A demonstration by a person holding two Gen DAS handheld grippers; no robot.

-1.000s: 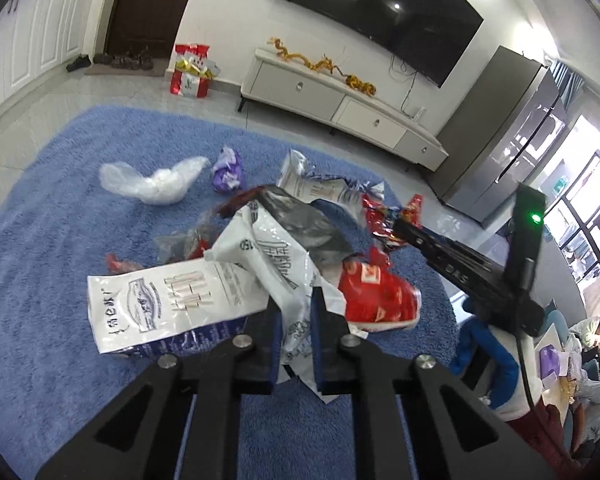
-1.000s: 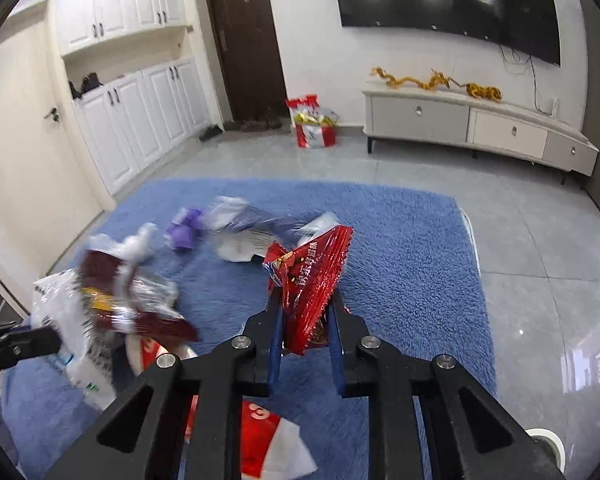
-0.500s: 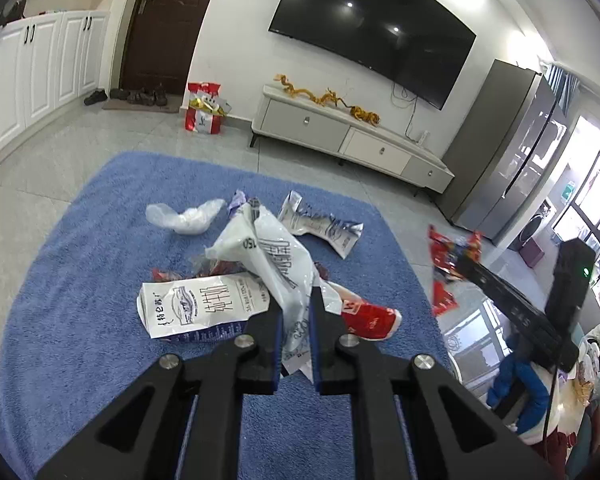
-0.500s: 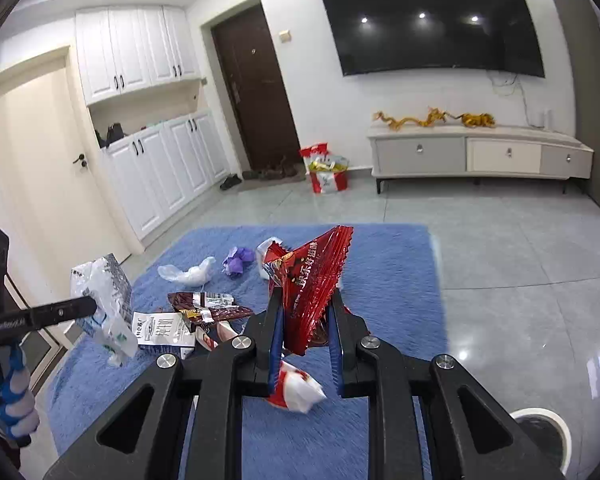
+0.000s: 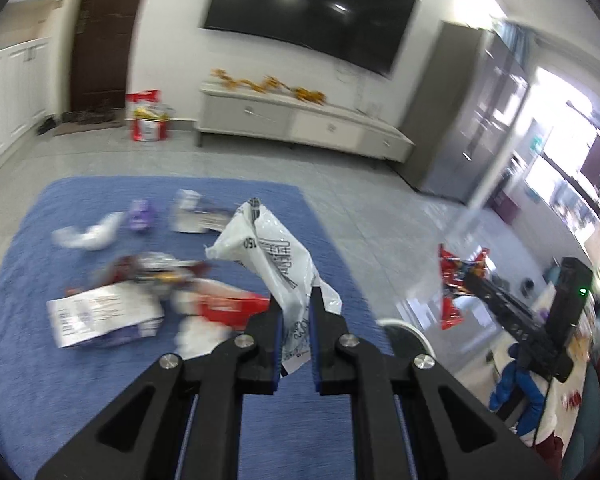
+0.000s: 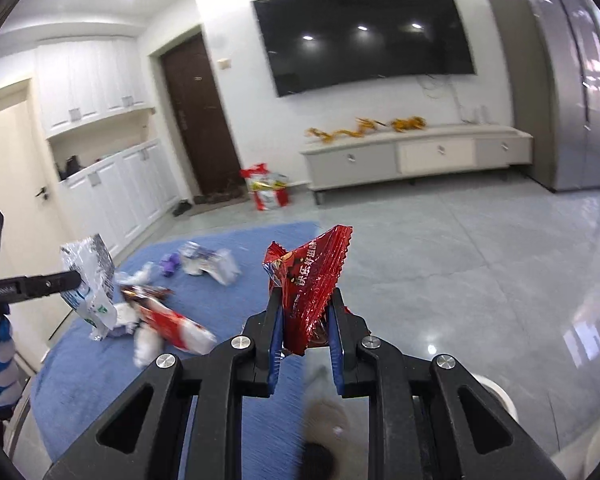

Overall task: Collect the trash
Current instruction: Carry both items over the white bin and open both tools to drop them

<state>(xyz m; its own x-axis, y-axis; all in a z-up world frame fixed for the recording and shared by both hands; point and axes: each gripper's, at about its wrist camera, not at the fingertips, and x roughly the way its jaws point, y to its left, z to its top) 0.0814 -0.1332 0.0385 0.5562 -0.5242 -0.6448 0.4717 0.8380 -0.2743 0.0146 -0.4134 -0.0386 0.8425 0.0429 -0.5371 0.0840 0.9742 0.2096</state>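
My left gripper (image 5: 296, 312) is shut on a crumpled white plastic bag (image 5: 272, 252) and holds it well above the blue rug (image 5: 28, 392). My right gripper (image 6: 306, 312) is shut on a red snack wrapper (image 6: 312, 276), also held high. In the left wrist view the red wrapper (image 5: 456, 280) and the right gripper show at the right. In the right wrist view the white bag (image 6: 90, 280) and the left gripper show at the left. Several wrappers lie on the rug: a white printed pack (image 5: 100, 314), a red and white bag (image 5: 228, 304), a clear bag (image 5: 88, 234), a purple wrapper (image 5: 140, 218).
A white round rim (image 5: 410, 330) shows on the grey tile floor by the rug's right edge; it also shows in the right wrist view (image 6: 496, 396). A TV cabinet (image 6: 416, 156), a red gift bag (image 6: 268, 192) and white cupboards (image 6: 112, 188) stand at the walls.
Both grippers have risen and swung right with their wrappers still held. The rug and the litter now lie lower and further left in both views.
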